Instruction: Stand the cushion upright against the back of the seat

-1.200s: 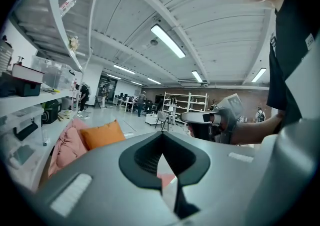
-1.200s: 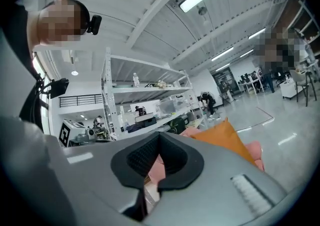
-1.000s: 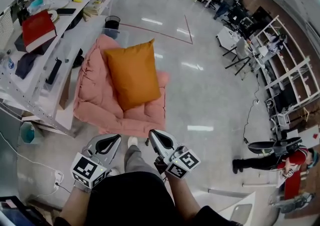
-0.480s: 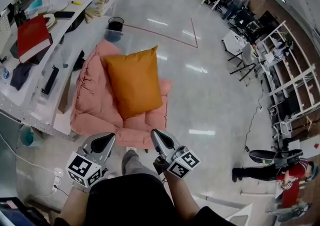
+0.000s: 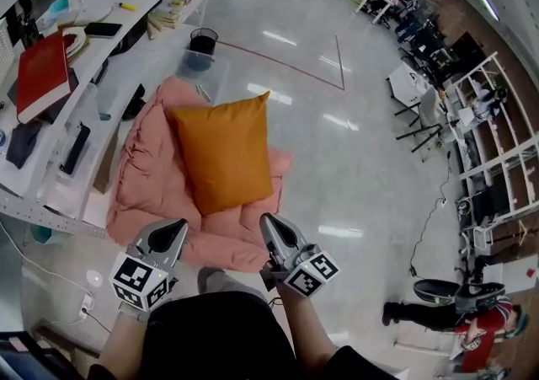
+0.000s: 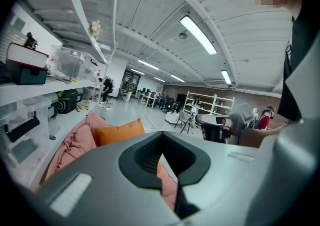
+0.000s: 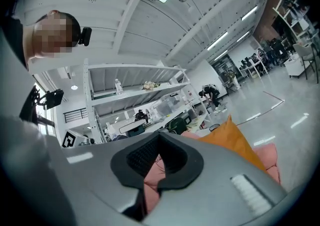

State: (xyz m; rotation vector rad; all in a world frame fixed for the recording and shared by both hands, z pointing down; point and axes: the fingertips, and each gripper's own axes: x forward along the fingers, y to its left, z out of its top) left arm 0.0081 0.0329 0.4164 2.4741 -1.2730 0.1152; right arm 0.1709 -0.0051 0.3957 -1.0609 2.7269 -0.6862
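An orange cushion (image 5: 223,151) leans tilted on a pink padded floor seat (image 5: 139,189), its top corner toward the seat back. My left gripper (image 5: 177,227) is shut and holds nothing, just short of the seat's near edge. My right gripper (image 5: 268,222) is also shut and holds nothing, at the seat's near right corner. The left gripper view shows the cushion (image 6: 120,131) and seat (image 6: 75,142) beyond the closed left gripper (image 6: 161,180). In the right gripper view the cushion (image 7: 232,142) rises behind the closed right gripper (image 7: 159,186), with the seat (image 7: 272,157) below it.
White shelving (image 5: 50,193) runs along the left, with a red book (image 5: 40,71) on it. A clear box (image 5: 202,75) and a black bin (image 5: 202,37) stand behind the seat. Red tape lines (image 5: 286,71) mark the glossy floor. Desks and racks (image 5: 488,142) stand at right.
The seat and cushion have drawn closer in the head view. Both grippers have advanced to its near edge, still shut.
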